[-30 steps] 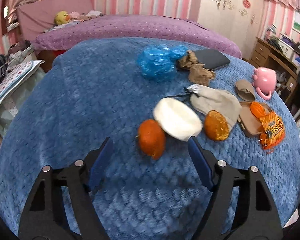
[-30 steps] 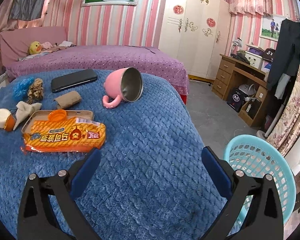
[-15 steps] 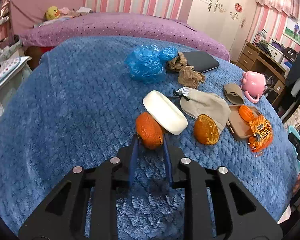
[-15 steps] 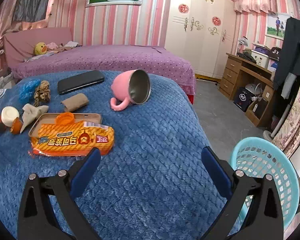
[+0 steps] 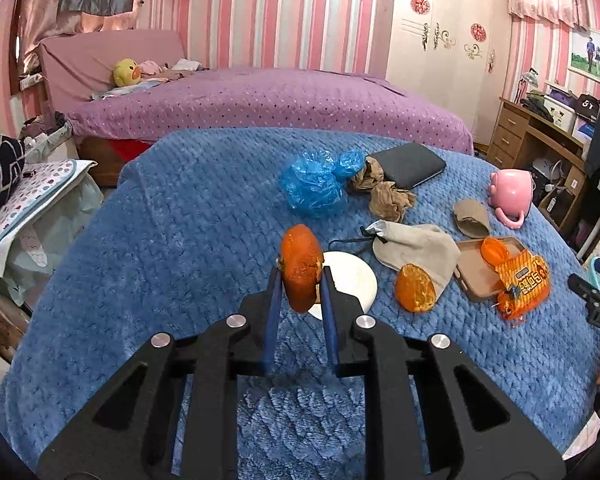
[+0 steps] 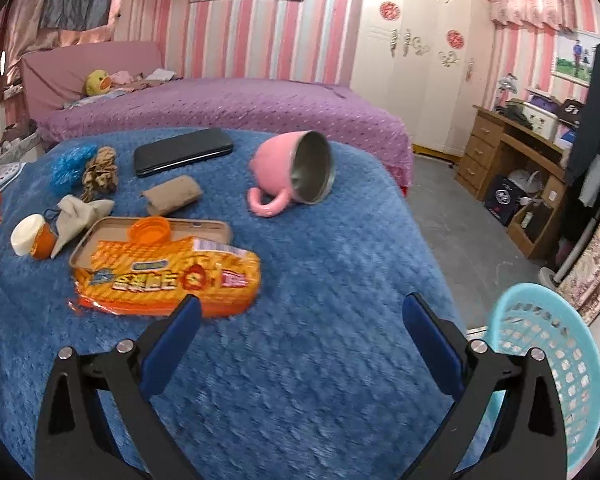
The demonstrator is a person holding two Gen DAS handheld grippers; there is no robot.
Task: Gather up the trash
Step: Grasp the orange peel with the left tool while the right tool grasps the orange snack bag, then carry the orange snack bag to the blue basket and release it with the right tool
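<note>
An orange peel [image 5: 301, 267] hangs lifted just above the blue blanket [image 5: 180, 240], pinched between the blue pads of my left gripper [image 5: 300, 276], whose jaws are still closing on it. Behind it lie a white round piece [image 5: 356, 280] and a second orange peel [image 5: 415, 294]. An orange snack wrapper [image 6: 168, 284] rests on a tan tray [image 6: 100, 232], just ahead and left of my right gripper [image 6: 300, 316]. That gripper is open with nothing between its fingers. A crumpled blue plastic bag [image 5: 312, 186] sits farther back.
A turquoise basket [image 6: 548, 360] stands on the floor beyond the blanket's right edge. Also on the blanket are a tipped pink mug [image 6: 292, 176], a black phone [image 6: 184, 152], beige cloth [image 5: 416, 248] and brown crumpled stockings [image 5: 384, 194]. A purple bed [image 5: 260, 100] lies behind.
My left gripper went from wide open to shut on the orange peel and lifted it off the blanket. My right gripper shifted left toward the snack wrapper, staying open.
</note>
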